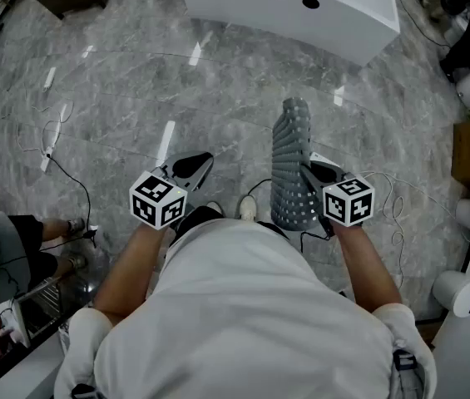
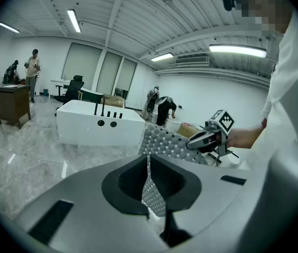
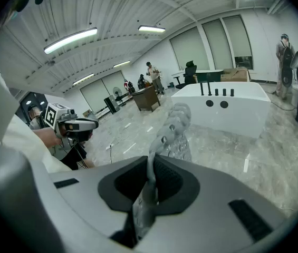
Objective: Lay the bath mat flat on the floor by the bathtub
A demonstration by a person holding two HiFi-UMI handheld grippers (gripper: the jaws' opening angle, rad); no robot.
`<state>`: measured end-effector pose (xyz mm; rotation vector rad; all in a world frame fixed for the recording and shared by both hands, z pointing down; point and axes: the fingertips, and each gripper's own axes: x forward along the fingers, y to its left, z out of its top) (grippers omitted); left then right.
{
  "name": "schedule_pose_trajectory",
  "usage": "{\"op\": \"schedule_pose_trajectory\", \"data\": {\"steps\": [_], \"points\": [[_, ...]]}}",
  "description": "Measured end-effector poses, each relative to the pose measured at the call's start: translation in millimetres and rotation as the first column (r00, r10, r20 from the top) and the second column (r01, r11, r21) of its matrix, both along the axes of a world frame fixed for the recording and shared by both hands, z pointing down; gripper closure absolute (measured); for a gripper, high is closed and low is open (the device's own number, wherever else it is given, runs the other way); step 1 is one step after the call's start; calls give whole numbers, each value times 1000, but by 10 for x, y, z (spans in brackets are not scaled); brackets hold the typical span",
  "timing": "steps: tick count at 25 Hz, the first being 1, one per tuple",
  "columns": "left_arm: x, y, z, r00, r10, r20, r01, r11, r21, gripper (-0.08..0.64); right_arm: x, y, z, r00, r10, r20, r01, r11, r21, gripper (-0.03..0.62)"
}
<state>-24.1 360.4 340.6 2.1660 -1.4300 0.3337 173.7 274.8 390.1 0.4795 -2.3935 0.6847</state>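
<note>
Grey perforated rubber bath mat (image 1: 291, 140) clamped in R gripper (image 1: 307, 170) only, long axis running fwd toward white rectangular bathtub (image 1: 289, 7); L gripper (image 1: 204, 162), jaws together & empty, beside it to left.

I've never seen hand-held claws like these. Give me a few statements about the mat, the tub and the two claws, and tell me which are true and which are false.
1. The bath mat lies flat on the floor. False: it is held up off the floor, sticking out of the right gripper.
2. The right gripper's jaws are closed on the mat. True.
3. The bathtub is white. True.
4. The mat is a plain solid sheet. False: it is grey and dotted all over with small holes.
5. The left gripper grips the mat too. False: it is apart from the mat and holds nothing.
</note>
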Motion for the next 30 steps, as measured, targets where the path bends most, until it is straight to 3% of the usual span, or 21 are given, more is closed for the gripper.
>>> {"op": "schedule_pose_trajectory", "data": {"steps": [8,14,22,30], "points": [[-111,-335,28,999,-18,-36,18,1000,4,528,-77,-431,111,999,25,-24,-25,1000,8,551],[-603,-751,109,996,-39,-85,41,999,19,528,-467,-966,197,997,68,-31,-68,998,6,551],[-1794,-1690,220,991,-1,-131,3,1000,16,528,-1610,-1883,301,985,166,-45,-169,984,-52,550],[-3027,-2396,166,992,59,-112,-55,998,39,528,-3174,-2795,301,978,205,-24,-206,976,-63,551]]}}
